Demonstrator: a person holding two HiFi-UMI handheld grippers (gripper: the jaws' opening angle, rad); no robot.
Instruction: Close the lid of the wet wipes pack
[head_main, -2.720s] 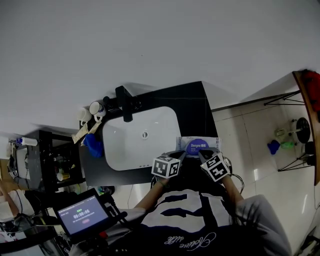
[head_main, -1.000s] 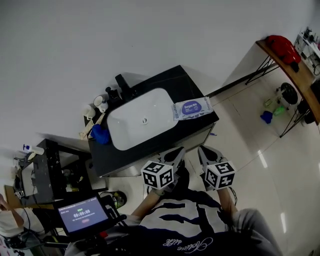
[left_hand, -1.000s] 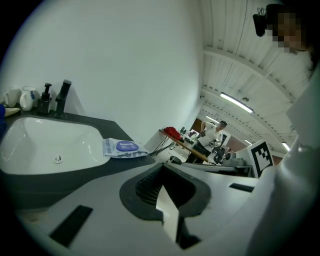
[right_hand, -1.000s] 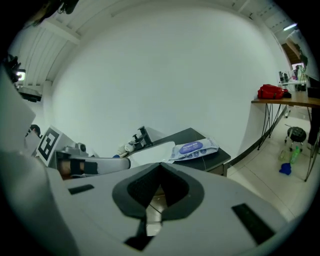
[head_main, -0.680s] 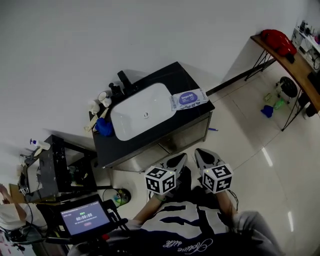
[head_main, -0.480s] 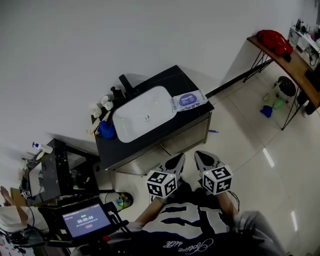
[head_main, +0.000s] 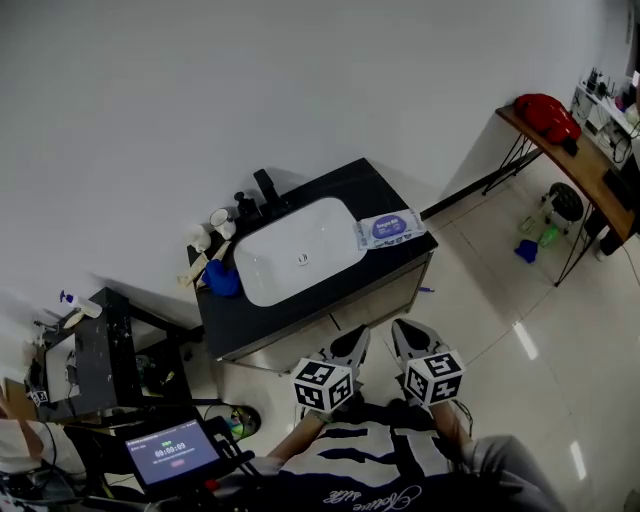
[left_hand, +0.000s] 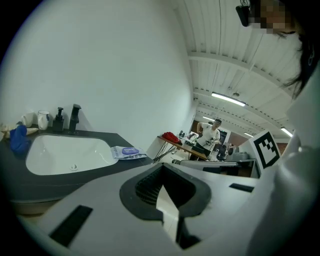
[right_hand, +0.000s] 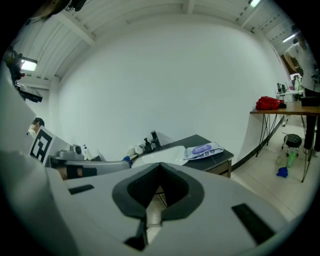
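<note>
Looks done, with pack (head_main: 408, 226) lying on counter (head_main: 375, 188) just right of sink (head_main: 268, 275), lid (head_main: 387, 228) seemingly flat. Holds left gripper (head_main: 352, 344) and right gripper (head_main: 407, 338) by the body, well apart from pack, both clenched on nothing. Leaves nothing more to do, apparently.

Gleams smooth, glossy white in the basin (head_main: 295, 262), ceramic by the look. Reads as dark, matt stone on the counter (head_main: 385, 195). Shows soft, faintly shiny plastic film on the pack (head_main: 390, 229). Shines on the polished floor tiles (head_main: 510, 320). Looks matt grey plastic on the left gripper (head_main: 352, 343) and right gripper (head_main: 405, 338).
</note>
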